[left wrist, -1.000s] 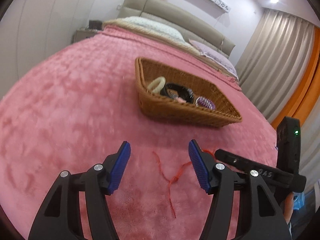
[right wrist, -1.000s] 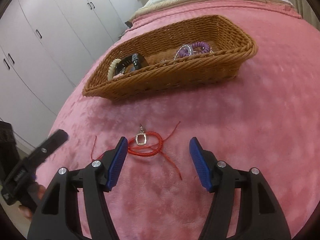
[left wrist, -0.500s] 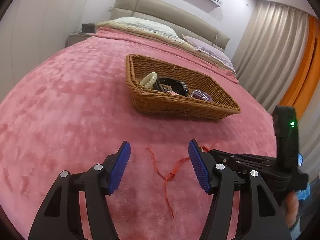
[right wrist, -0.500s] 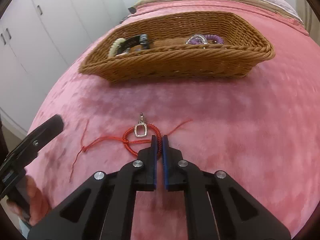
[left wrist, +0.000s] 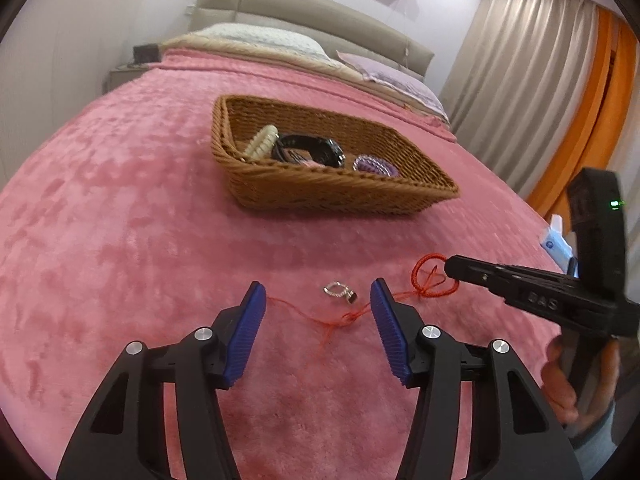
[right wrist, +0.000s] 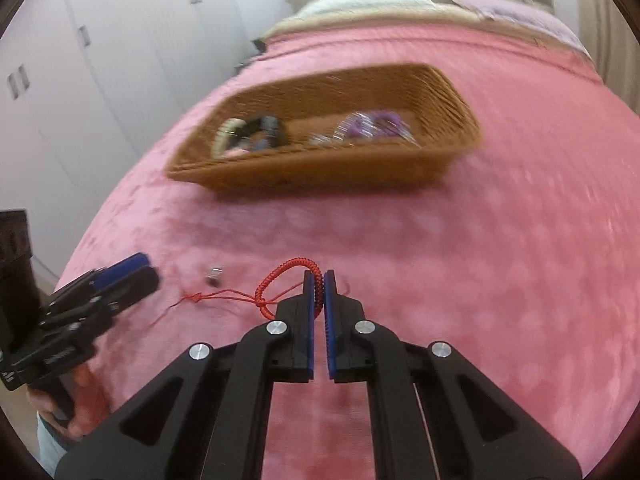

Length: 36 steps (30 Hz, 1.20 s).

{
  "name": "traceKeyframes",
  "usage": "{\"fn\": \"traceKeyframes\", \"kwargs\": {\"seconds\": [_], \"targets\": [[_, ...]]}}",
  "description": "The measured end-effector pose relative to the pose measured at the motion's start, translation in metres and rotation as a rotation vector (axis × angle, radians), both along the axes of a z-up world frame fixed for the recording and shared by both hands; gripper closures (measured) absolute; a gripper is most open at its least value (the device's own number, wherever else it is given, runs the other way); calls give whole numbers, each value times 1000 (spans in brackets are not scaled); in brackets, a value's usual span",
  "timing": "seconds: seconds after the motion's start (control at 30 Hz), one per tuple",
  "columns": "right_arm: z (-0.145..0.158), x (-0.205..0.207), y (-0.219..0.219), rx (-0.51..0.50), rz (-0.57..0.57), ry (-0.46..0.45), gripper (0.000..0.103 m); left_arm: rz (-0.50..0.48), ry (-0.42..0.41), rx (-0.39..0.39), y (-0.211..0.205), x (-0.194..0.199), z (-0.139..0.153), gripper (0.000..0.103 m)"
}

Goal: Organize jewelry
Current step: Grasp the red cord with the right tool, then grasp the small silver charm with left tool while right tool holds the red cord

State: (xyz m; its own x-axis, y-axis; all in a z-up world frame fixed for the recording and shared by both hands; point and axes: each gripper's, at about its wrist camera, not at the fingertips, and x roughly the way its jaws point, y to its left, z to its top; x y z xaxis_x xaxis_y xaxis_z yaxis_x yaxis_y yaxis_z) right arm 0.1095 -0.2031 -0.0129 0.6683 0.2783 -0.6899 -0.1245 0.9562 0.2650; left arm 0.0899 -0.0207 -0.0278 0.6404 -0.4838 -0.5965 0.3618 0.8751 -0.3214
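My right gripper (right wrist: 319, 276) is shut on a red cord bracelet (right wrist: 289, 270) and lifts its loop off the pink bedspread; the cord tails still trail on the fabric. It also shows in the left wrist view (left wrist: 426, 276). A small silver charm (left wrist: 339, 291) lies loose on the bedspread between the fingertips of my left gripper (left wrist: 318, 300), which is open and empty. The charm also shows in the right wrist view (right wrist: 213, 275). The wicker basket (left wrist: 280, 192) stands beyond, holding a cream band, a black bracelet and a purple coil tie.
The pink bedspread (left wrist: 120, 240) covers the whole bed. Pillows and a headboard (left wrist: 312, 4) lie at the far end. Curtains (left wrist: 532, 80) hang at the right, white wardrobes (right wrist: 100, 60) stand at the left.
My right gripper closed on the red bracelet and raised it, swinging right. The silver charm came off the cord and now lies on the bedspread. My left gripper stayed open.
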Motion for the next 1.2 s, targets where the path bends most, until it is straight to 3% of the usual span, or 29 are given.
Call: {"fn": "traceKeyframes", "kwargs": {"seconds": [0.2, 0.33, 0.43, 0.57, 0.7, 0.77, 0.9, 0.97, 1.0, 1.03, 1.2], "targets": [[-3, -4, -57, 0, -173, -7, 100, -2, 43, -50, 7, 7, -3, 54], [-10, 0, -77, 86, -118, 35, 100, -44, 124, -69, 0, 21, -10, 66], [-22, 6, -58, 56, -28, 77, 100, -85, 157, 8, -24, 27, -16, 66], [-27, 6, -43, 11, 5, 78, 99, -77, 106, 158, -51, 24, -17, 64], [-26, 5, -46, 29, 18, 84, 98, -68, 90, 184, -60, 29, -17, 65], [-26, 4, -48, 50, 25, 88, 95, -62, 83, 194, -61, 29, -18, 70], [-21, 6, -51, 38, 17, 65, 82, -38, 75, 193, -56, 29, -19, 94], [-16, 3, -50, 4, 2, 41, 64, -35, 72, 170, -52, 28, -19, 94], [-15, 2, -50, -3, 1, 35, 46, -34, 70, 165, -50, 28, -19, 94], [-14, 0, -50, -10, -1, 26, 40, -31, 64, 162, -49, 27, -19, 94], [-18, 3, -34, -57, 23, 28, 40, -35, 44, 172, -51, 24, -19, 95]]}}
